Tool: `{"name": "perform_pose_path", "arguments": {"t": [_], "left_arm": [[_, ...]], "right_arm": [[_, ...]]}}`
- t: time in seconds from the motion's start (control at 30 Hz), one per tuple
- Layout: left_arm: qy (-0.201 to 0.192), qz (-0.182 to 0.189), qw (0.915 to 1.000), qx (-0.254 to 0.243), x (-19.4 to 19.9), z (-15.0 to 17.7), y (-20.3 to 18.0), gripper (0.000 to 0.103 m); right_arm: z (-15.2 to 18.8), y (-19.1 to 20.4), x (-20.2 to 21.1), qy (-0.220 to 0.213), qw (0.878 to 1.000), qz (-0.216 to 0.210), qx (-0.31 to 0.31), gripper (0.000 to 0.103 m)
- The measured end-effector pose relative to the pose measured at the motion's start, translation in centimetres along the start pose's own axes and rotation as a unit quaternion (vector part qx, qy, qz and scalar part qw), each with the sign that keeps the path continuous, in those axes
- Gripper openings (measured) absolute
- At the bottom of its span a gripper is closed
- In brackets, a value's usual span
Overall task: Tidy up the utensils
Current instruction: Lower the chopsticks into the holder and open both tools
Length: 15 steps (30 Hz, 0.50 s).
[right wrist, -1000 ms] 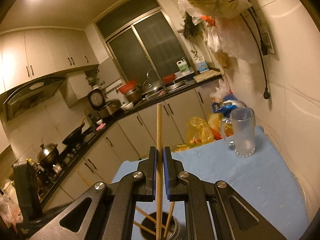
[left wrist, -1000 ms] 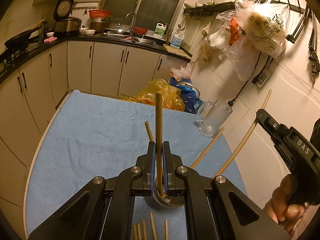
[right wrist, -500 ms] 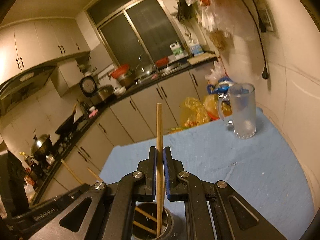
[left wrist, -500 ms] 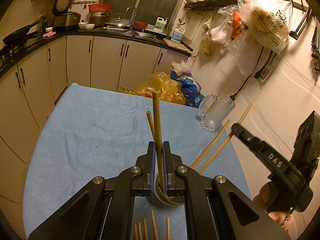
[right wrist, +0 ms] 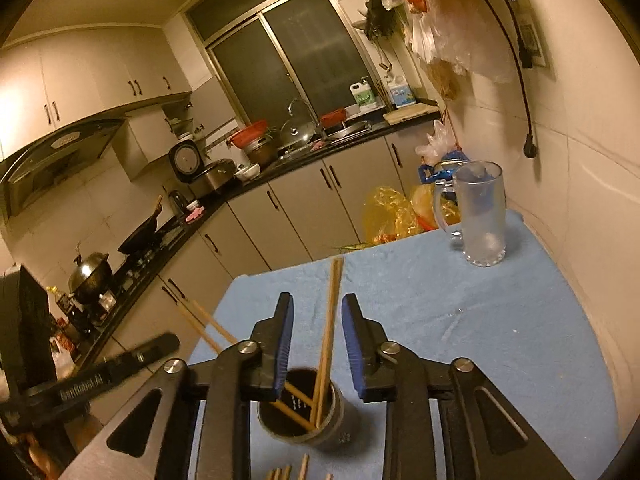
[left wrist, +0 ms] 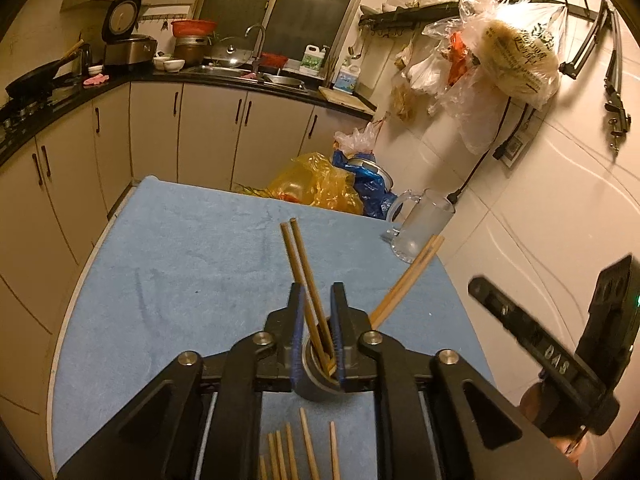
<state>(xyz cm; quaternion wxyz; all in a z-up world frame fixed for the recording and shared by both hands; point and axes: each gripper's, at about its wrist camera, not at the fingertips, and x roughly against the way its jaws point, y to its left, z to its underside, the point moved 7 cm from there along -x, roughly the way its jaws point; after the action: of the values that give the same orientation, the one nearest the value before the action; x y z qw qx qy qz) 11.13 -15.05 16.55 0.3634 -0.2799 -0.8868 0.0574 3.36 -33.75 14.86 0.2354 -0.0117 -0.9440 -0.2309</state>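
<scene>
A dark round holder (right wrist: 300, 416) stands on the blue cloth (right wrist: 480, 320), with several wooden chopsticks (right wrist: 330, 320) leaning in it. It also shows in the left wrist view (left wrist: 316, 376), with chopsticks (left wrist: 302, 264) leaning away and two more (left wrist: 408, 280) leaning right. My left gripper (left wrist: 318, 332) is open just above the holder, empty. My right gripper (right wrist: 316, 340) is open above it too, empty. More loose chopsticks (left wrist: 296, 452) lie on the cloth near me.
A glass mug (right wrist: 480, 216) stands at the cloth's far right by the tiled wall. Yellow and blue plastic bags (left wrist: 328, 188) sit beyond the table's far edge. Kitchen cabinets and a counter run along the back and left.
Both grippers were shut on a chopstick held upright over the holder. Both have opened, and the chopsticks have dropped into the holder and lean against its rim.
</scene>
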Motion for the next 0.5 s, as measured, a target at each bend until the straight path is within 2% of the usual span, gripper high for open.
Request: {"name": "perform_pose_path", "arguments": {"t": [0.13, 0.27, 0.37, 0.5], "left_arm": [[-0.009, -0.007, 0.9999, 0.006, 1.8, 1.3, 0.7, 0.019], [-0.015, -0.018, 0.9997, 0.009, 3.4, 3.4, 1.9, 0.023], [-0.009, -0.031, 0.9994, 0.01, 4.0, 5.8, 2.8, 0.026], [0.023, -0.052, 0.9981, 0.025, 3.4, 9.8, 5.0, 0.03]], "right_arm": [[2.9, 0.2, 1.4, 0.007, 0.999, 0.013, 0.029, 0.032], [6.6, 0.2, 1.9, 0.033, 0.998, 0.021, 0.053, 0.033], [9.4, 0.1, 1.9, 0.057, 0.995, 0.036, 0.068, 0.033], [12.9, -0.5, 1.9, 0.088, 0.992, 0.04, 0.076, 0.033]]}}
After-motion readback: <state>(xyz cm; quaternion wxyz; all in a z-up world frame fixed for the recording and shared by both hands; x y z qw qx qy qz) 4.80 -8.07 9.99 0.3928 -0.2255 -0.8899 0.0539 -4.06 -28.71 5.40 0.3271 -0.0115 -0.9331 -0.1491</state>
